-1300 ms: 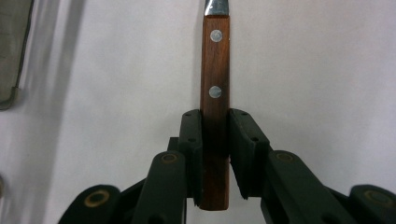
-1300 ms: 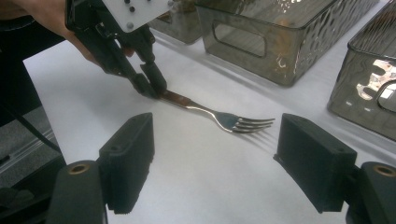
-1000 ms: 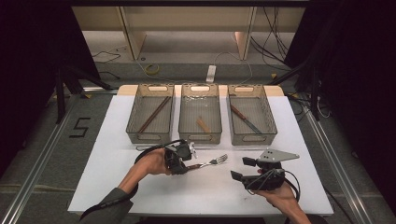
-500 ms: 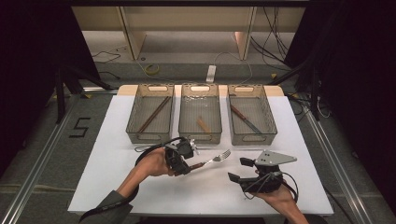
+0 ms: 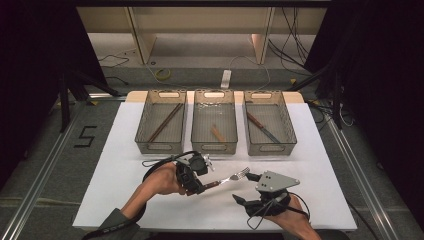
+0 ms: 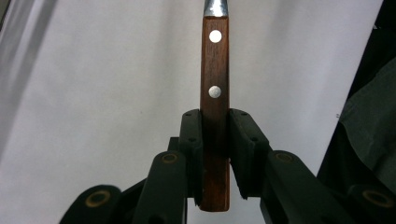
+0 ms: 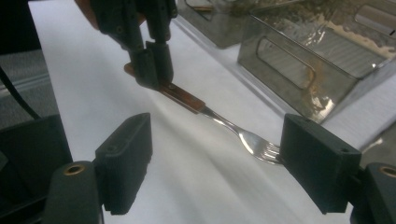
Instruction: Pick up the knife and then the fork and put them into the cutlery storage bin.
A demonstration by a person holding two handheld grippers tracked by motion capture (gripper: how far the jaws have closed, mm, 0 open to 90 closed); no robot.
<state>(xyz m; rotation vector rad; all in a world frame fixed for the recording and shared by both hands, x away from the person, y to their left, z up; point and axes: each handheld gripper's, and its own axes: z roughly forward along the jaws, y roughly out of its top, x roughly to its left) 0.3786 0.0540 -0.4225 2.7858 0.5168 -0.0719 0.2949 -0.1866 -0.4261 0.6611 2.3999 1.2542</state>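
With our left tongs (image 5: 204,186) pinching the wood-handled fork (image 5: 231,177) by the handle's end above the white counter (image 5: 320,165) and our right tongs (image 5: 246,188) spread beside its tines, we judged that such a short grip could let it pivot or slip.

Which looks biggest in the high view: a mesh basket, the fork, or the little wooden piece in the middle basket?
1. The left mesh basket; the middle basket and right basket look about the same size.
2. The fork, held at its wooden handle by the left gripper.
3. The small wooden piece.
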